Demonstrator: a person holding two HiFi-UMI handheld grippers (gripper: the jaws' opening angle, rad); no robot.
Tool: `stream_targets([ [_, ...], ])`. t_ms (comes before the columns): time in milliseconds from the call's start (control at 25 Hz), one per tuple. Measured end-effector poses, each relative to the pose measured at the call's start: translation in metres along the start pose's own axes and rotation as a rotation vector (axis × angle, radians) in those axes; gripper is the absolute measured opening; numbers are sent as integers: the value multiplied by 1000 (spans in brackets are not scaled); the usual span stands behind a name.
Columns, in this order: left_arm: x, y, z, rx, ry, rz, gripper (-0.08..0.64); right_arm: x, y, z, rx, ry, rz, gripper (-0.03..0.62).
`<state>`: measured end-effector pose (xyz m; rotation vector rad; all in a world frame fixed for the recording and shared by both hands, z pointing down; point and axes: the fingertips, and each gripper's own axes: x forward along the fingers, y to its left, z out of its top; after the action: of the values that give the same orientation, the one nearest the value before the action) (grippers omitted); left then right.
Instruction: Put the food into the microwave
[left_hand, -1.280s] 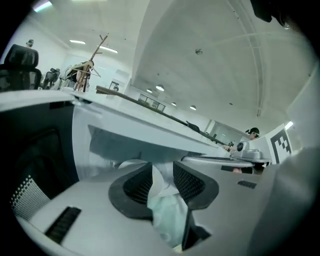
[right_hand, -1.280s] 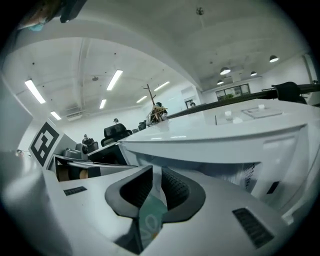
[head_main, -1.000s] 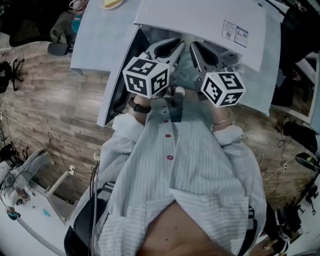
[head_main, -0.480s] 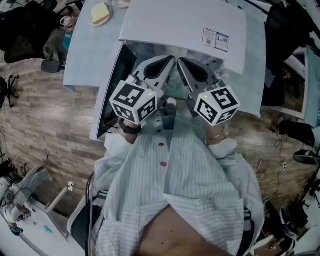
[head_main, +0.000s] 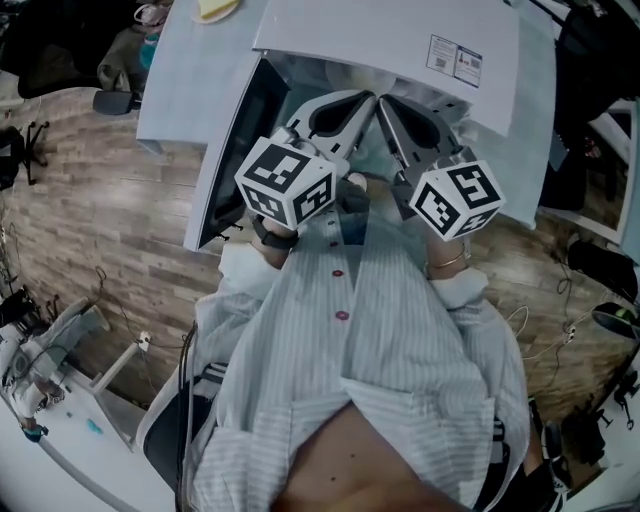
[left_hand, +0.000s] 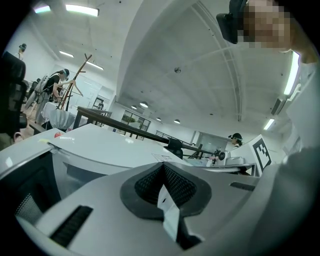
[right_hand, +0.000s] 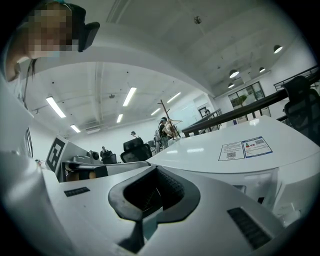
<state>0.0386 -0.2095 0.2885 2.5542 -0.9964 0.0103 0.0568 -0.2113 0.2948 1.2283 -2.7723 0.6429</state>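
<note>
The white microwave (head_main: 390, 40) stands on a pale table (head_main: 185, 85) with its door (head_main: 235, 150) swung open to the left. A yellow piece of food (head_main: 215, 8) lies on the table behind the door. Both grippers are held side by side at the mouth of the oven, tips converging under its top edge. My left gripper (head_main: 368, 98) (left_hand: 162, 167) is shut. The right gripper (head_main: 383, 100) (right_hand: 157, 167) is shut too. Only a thin pale sliver shows in each seam, and I cannot tell what it is. A pale green patch (head_main: 362, 150) shows between the grippers.
The person's striped shirt (head_main: 380, 330) fills the lower half of the head view. Wood-pattern floor (head_main: 100, 200) lies to the left, with chairs and cables around the edges. The gripper views show the microwave top (right_hand: 250, 160) (left_hand: 100, 147), ceiling lights and people at distant desks.
Both grippers have come up a little in front of the open microwave and now hold still. The door stays open and the yellow food stays on the table.
</note>
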Motion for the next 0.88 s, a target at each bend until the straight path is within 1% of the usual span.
stream_targets([
  [200,-1,2,-1,22,7,4,8,-2,0,2,-14,-4,6,32],
  [440,-3,3,2,46,-5,14,8,-8,-2,2,-20,1,28,32],
  [600,-3,5,2,44,0,9,8,-12,0,0,-34,8,45,32],
  [760,-3,7,5,61,4,16,8,-11,1,-3,-38,17,62,32],
  [880,-3,9,2,51,12,18,8,-12,-1,-4,-33,17,61,32],
])
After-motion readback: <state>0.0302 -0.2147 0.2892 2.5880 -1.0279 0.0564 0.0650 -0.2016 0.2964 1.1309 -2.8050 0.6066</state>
